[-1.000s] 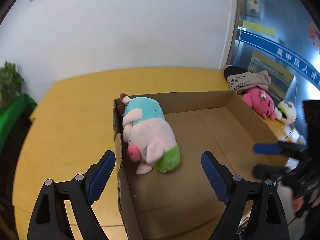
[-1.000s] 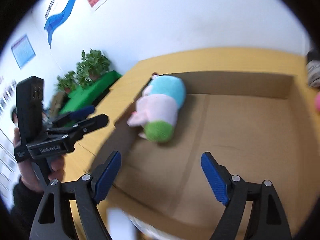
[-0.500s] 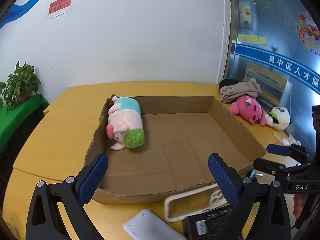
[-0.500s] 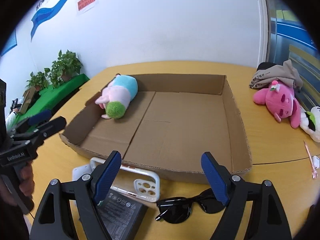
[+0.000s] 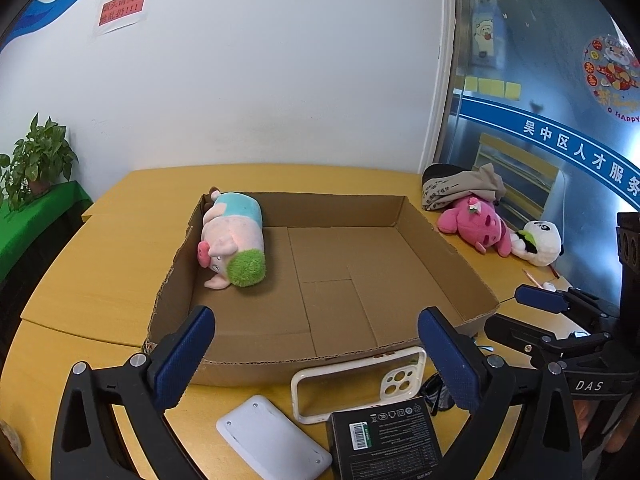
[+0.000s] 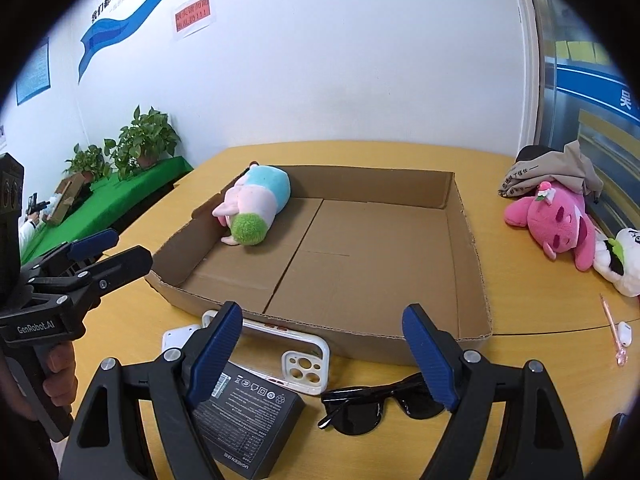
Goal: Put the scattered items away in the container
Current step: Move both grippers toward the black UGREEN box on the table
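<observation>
A shallow cardboard box lies open on the yellow bench. In its far left corner a pig plush in a blue top lies on its side, its green-capped head toward the near side; the rest of the box floor is bare.

Just outside the near wall of the box lie a white phone case touching the cardboard, a flat white device to its left, a black boxed item with a barcode label, and black sunglasses to the right of that. To the right of the box, well apart from it, are a pink plush, a white panda plush just beside it, and a beige cloth bundle at the far edge. A thin pink pen and what may be a small white earbud case lie on the near right; the view is too small to be sure.

The left gripper hovers over the near items with its fingers wide apart and nothing between them. The right gripper hovers above the sunglasses and black box, fingers apart and empty. A hand grips the left gripper's handle.
</observation>
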`<state>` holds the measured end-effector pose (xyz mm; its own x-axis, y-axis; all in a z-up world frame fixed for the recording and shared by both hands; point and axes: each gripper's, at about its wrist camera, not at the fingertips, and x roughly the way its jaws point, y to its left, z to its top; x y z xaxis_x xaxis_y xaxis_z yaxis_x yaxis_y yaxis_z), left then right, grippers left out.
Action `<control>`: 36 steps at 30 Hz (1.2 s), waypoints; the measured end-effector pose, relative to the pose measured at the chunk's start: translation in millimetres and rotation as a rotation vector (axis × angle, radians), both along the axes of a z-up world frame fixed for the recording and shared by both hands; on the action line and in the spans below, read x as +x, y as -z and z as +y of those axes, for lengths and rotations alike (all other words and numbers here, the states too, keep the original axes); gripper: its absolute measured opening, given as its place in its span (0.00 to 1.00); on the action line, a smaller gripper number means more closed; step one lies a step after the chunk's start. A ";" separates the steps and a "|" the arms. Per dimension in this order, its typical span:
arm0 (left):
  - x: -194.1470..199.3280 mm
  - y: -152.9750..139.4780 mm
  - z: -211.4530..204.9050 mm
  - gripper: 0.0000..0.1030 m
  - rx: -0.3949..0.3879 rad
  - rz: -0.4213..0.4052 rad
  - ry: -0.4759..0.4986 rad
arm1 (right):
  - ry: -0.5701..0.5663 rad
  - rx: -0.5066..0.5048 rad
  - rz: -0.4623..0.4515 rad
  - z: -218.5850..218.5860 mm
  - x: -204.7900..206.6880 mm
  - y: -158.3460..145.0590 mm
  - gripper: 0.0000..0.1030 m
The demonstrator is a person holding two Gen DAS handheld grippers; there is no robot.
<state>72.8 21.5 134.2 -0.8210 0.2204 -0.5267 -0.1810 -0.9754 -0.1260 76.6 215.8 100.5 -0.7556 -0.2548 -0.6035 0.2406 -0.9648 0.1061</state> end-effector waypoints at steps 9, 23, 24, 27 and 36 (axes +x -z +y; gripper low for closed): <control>8.7 1.4 14.0 1.00 0.005 -0.018 0.080 | 0.009 -0.006 0.004 6.7 9.8 -1.3 0.80; 17.5 6.9 22.4 1.00 -0.002 -0.045 0.115 | 0.006 -0.012 -0.006 8.4 18.4 0.8 0.80; 17.7 7.8 22.2 1.00 0.000 -0.048 0.116 | 0.003 -0.007 -0.007 7.5 18.7 1.3 0.80; 18.6 10.6 20.8 1.00 0.007 -0.053 0.124 | 0.005 -0.011 -0.015 6.5 18.6 3.3 0.80; 17.7 24.6 10.1 1.00 0.056 -0.093 0.146 | -0.021 0.006 -0.035 -2.0 19.5 8.8 0.80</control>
